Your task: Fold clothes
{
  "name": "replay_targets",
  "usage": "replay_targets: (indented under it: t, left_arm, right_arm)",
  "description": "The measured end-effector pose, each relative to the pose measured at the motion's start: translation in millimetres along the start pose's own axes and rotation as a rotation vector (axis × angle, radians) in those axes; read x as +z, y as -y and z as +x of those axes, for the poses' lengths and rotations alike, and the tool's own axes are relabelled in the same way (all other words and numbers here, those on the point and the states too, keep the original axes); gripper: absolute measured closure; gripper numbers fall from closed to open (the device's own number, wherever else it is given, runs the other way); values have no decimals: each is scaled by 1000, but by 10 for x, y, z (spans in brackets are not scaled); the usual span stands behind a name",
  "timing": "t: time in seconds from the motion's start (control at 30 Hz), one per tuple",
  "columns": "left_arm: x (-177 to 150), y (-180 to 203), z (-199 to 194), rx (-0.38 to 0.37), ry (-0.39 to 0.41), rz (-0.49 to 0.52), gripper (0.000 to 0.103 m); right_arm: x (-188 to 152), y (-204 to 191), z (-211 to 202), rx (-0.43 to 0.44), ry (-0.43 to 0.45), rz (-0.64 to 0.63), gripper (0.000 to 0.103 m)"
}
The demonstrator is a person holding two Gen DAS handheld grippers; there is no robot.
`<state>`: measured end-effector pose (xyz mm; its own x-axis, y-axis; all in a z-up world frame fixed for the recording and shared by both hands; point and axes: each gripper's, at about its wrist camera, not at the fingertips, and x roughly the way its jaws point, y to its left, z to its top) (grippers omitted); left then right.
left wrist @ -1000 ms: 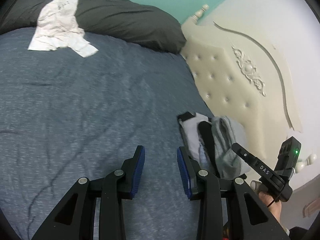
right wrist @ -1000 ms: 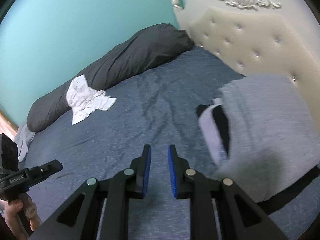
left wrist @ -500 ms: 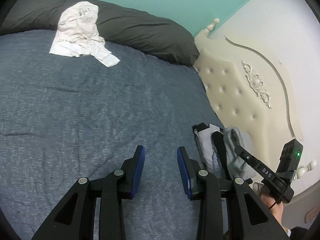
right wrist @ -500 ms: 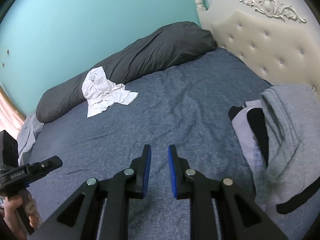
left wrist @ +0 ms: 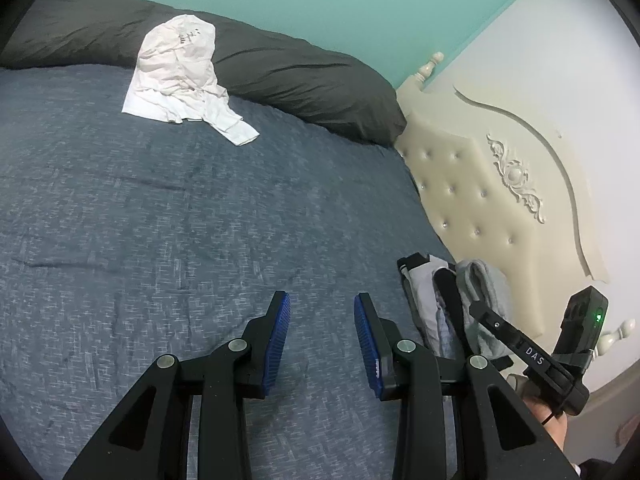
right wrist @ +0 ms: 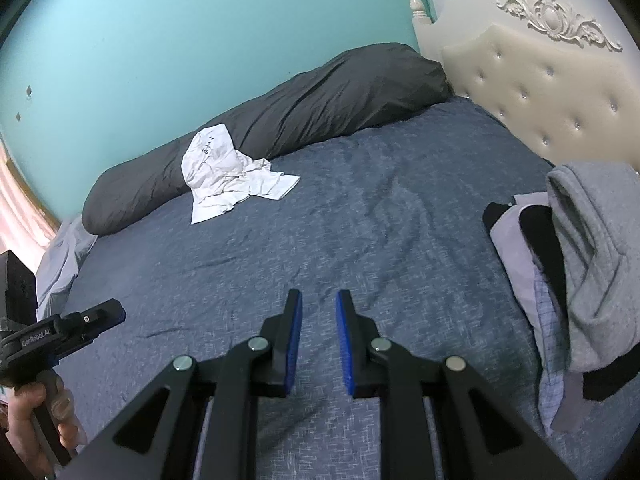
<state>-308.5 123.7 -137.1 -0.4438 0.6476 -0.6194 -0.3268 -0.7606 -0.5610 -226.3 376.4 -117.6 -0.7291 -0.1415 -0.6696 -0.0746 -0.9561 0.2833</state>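
A crumpled white garment (left wrist: 180,76) (right wrist: 224,172) lies at the far side of the blue bed cover (left wrist: 160,220) (right wrist: 340,208), partly resting against a long dark pillow (left wrist: 300,68) (right wrist: 320,96). A stack of folded clothes (left wrist: 480,292) (right wrist: 580,260), grey on top with black and pale layers, sits near the headboard. My left gripper (left wrist: 322,304) hovers over bare cover, open with nothing between its blue pads. My right gripper (right wrist: 319,300) also hangs over bare cover, its jaws a narrow gap apart and holding nothing. Both are well short of the white garment.
A cream tufted headboard (left wrist: 480,200) (right wrist: 540,80) bounds the bed on the right, and a teal wall (right wrist: 200,40) runs behind the pillow. A hand (right wrist: 32,420) holds the left gripper's handle at the lower left of the right wrist view. A pale sheet (right wrist: 60,256) bunches at the far left.
Both grippers have slid across the bed away from the folded stack, which shifted right in both views. The white garment now appears nearer the centre. Neither gripper's jaws changed.
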Motion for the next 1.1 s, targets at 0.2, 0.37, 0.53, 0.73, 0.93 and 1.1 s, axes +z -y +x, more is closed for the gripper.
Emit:
replay_targets:
  t: [0.2,0.37,0.53,0.73,0.93,1.1]
  left_arm:
    - [-42,-109,-61,-4,17,12,66]
    - [-99,-216,-88,-22,34,11,66]
    - [-167,-323,-92,-39,47,15,66]
    - [-265,-448,-56,-54,52,23,66]
    - [-363,-589,-30,-55,56,30,66]
    - [-436,-682,-19,-44,56,51,66]
  right_arm:
    - [-95,-120,-30,-9,29,-3,86]
    - [-231,-208,-6,-10,38,1,86]
    - [-377,-280,87,-5,36,0,86]
    - [-517,-346,154,4,51,-8,86]
    - [-677,-394,221,0,61,-21,86]
    - [-817,-437,277,-9,57,-27,86]
